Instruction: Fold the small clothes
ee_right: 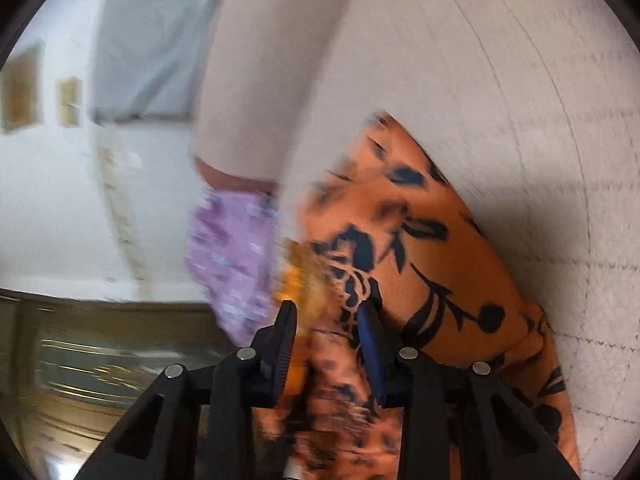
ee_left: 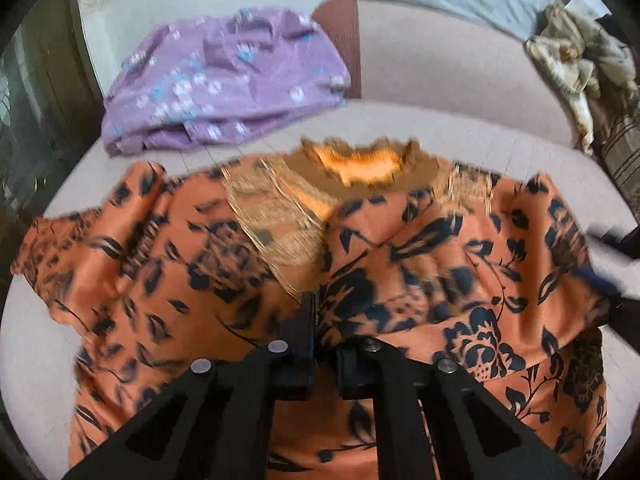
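Already folded: purple cloth [ee_left: 224,84], upper left. Orange dress [ee_left: 320,264] mid-frame, spread, not folded yet. Left gripper [ee_left: 320,320] pinching its hem; right gripper [ee_right: 328,320] narrowly gaping around dress fabric.

Pale pinkish-grey sofa seat [ee_left: 460,136], orange floral garment [ee_left: 420,248] spread at centre, folded purple floral cloth [ee_left: 224,84] at 11 o'clock
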`<state>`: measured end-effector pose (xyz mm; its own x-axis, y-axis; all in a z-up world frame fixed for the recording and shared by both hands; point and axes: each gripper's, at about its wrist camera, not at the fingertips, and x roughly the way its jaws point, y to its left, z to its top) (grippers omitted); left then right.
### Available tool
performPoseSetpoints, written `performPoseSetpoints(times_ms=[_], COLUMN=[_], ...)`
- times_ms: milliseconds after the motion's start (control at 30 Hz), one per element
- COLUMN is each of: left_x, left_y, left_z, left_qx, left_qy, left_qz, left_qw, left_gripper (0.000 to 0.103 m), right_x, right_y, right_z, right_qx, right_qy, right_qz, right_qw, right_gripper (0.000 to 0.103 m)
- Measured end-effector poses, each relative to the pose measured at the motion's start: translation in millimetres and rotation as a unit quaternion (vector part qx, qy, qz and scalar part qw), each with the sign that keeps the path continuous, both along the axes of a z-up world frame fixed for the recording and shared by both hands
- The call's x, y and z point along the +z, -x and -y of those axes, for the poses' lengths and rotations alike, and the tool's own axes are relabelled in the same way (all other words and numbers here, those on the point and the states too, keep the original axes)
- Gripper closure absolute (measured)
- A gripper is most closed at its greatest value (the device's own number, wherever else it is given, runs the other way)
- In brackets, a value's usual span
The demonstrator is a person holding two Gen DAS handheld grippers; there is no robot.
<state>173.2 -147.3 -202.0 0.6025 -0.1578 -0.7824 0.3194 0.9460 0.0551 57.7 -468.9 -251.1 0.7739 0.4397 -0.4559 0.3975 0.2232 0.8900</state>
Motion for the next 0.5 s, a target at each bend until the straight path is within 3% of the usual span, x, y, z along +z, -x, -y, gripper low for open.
performPoseSetpoints(times_ms=[100, 167, 233, 267, 300, 367, 500], left_x=[11.0, 12.6, 5.1, -3.9, -8.0, 0.3, 34.2], left_y=[-6.2, -15.7, -27.6, -34.4, -36.0, -28.5, -10.9], left_z=[-24.7, -46.9, -65.1, -72.5, -78.1, -95.2, -149.6], left_qx=[0.006, 0.027, 0.032, 0.034, 0.043, 0.047, 0.064], left_qy=[-0.003, 0.003, 0.013, -0.003, -0.028, -0.055, -0.046], left_qz=[0.012, 0.005, -0.035, -0.075, -0.09, -0.067, -0.008], left_qw=[0.9999, 0.9996, 0.9988, 0.9966, 0.9946, 0.9951, 0.9969], left_gripper=[0.095, 0.094, 0.082, 0.067, 0.063, 0.06, 0.032], right_x=[-14.9, -18.9, -12.7, -9.5, -7.0, 1.0, 19.2], right_y=[-11.5, -14.7, -15.0, -15.7, -15.8, -15.9, -12.0], right_z=[-13.0, -19.8, -22.9, -25.4, -27.5, -31.4, -40.4], right_qx=[0.039, 0.05, 0.052, 0.056, 0.057, 0.058, 0.063], right_qy=[0.032, 0.041, 0.058, 0.067, 0.078, 0.108, 0.154], right_qz=[-0.074, -0.085, -0.085, -0.085, -0.086, -0.084, -0.056], right_qw=[0.996, 0.994, 0.993, 0.993, 0.992, 0.989, 0.984], right_gripper=[0.071, 0.072, 0.072, 0.072, 0.072, 0.07, 0.069])
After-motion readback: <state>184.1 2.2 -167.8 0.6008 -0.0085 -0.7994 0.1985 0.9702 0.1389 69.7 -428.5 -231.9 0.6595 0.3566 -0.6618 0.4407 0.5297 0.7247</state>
